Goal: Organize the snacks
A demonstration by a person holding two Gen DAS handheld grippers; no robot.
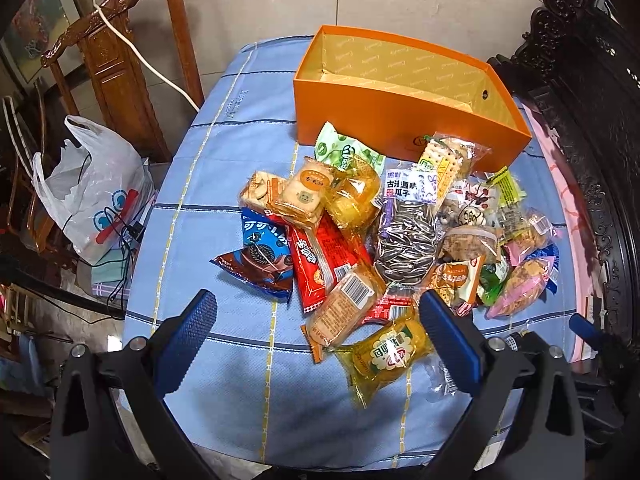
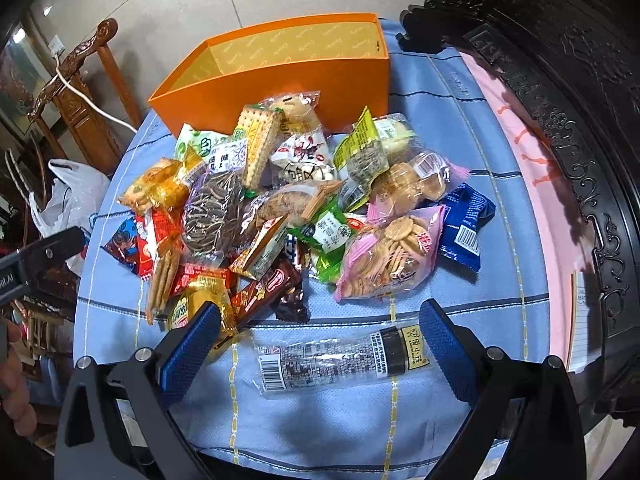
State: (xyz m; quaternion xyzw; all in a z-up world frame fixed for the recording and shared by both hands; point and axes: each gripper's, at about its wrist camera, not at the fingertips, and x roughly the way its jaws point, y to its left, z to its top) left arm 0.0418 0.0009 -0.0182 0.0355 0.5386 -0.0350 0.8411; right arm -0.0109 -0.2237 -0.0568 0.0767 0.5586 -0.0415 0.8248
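A tiled room with carved wooden chairs frames a table spread with a pale blue checked cloth (image 1: 240,208). At its far side, well beyond both sets of fingers, stands an open orange cardboard box with a gold printed lining (image 1: 404,120); as far as both views show, nothing lies inside it. The heap of packaged snacks (image 2: 280,216) sits between the box and the grippers, so by my reading the sorting has hardly started and nearly all of it remains.

The left gripper (image 1: 320,336) hangs with its blue-padded fingers spread wide and holding nothing. Between them lie a clear-wrapped biscuit pack with a barcode label (image 1: 344,312) and a yellow wrapped cake with a green label (image 1: 384,356), the latter just beside the right finger. A clear bag of striped sunflower seeds (image 1: 408,236) lies farther ahead, in the middle of the pile.

The right gripper (image 2: 324,344) is likewise spread apart and empty. A long clear tube-shaped packet with a black band and barcode (image 2: 340,360) lies crosswise between its fingers, apart from the heap and seemingly the nearest candidate. A pink bag of small round biscuits (image 2: 392,248) lies just ahead.
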